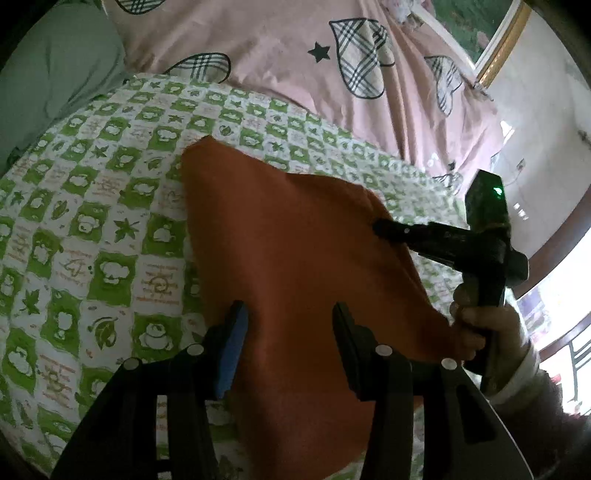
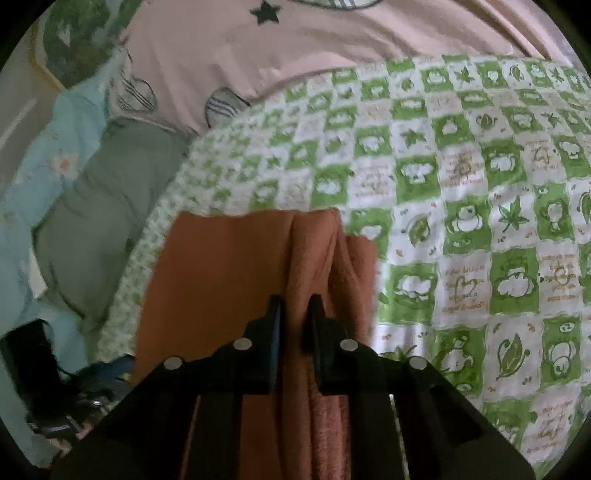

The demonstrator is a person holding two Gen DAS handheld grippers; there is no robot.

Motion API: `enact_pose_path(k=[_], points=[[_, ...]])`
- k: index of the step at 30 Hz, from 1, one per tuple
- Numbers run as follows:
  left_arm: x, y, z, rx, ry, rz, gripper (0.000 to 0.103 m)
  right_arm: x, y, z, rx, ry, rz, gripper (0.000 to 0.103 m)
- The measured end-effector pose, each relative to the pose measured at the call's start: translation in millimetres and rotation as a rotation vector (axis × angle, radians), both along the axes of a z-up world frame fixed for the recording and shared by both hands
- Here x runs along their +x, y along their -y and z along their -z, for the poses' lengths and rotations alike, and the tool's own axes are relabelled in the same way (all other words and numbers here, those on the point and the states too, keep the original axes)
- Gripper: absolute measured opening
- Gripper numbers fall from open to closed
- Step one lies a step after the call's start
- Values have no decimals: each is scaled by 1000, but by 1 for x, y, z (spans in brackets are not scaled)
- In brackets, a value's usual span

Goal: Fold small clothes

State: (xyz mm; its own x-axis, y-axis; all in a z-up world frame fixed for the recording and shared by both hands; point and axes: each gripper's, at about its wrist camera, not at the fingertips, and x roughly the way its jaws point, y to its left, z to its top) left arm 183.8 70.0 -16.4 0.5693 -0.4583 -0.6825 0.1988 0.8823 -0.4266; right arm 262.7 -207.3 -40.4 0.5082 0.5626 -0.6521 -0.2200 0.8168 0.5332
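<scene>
An orange cloth [image 1: 291,258] lies on the green-and-white checked sheet [image 1: 92,221]. My left gripper [image 1: 290,317] is open just above the cloth's near part, with nothing between its fingers. My right gripper [image 1: 380,227] shows in the left wrist view at the cloth's right edge, held by a hand [image 1: 472,325]. In the right wrist view my right gripper [image 2: 295,310] is shut on a raised fold of the orange cloth [image 2: 221,266], which bunches between the fingers.
A pink quilt with plaid hearts [image 1: 295,48] lies behind the sheet. A grey pillow [image 2: 110,206] and a light blue cloth [image 2: 48,162] lie to the left in the right wrist view. A framed picture [image 1: 491,33] hangs on the wall.
</scene>
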Motion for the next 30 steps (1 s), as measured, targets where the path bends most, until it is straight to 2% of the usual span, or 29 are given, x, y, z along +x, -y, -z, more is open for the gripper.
enact_pose_path(k=[3, 6, 8, 10, 11, 14, 17, 19, 22, 24, 25, 26, 27, 29, 30], points=[[0, 2, 1, -20, -2, 15, 47, -10, 10, -7, -6, 31, 39, 15], [6, 10, 13, -7, -37, 23, 47, 0, 14, 19, -39, -44, 61, 15], [11, 13, 24, 9, -64, 11, 45, 7, 15, 37, -20, -93, 55, 16], [13, 15, 28, 23, -73, 8, 44, 8, 18, 38, -9, -111, 63, 18], [13, 15, 26, 26, -72, 11, 44, 7, 19, 31, -10, -114, 73, 21], [14, 12, 13, 28, -51, 14, 44, -4, 21, 3, -40, -58, 97, 21], [26, 5, 2, 16, -17, -17, 44, -11, 10, -26, 23, 7, 64, 21], [44, 4, 0, 5, -27, -42, 44, -6, -9, -29, 39, -2, 20, 21], [73, 6, 8, 47, -53, -74, 42, 15, -38, -10, -10, -47, -14, 21], [88, 7, 19, 64, -93, -81, 32, 30, -40, 12, -47, -99, 28, 21], [96, 7, 27, 77, -113, -83, 31, 35, -37, 21, -53, -117, 52, 21], [99, 8, 31, 85, -119, -82, 24, 41, -29, 33, -33, -124, 79, 16], [102, 9, 35, 96, -117, -84, 21, 44, -25, 39, -7, -117, 90, 10], [103, 12, 37, 117, -107, -76, 21, 46, -18, 44, 15, -119, 111, 0], [102, 13, 37, 124, -103, -76, 21, 46, -16, 44, 23, -120, 112, 0]])
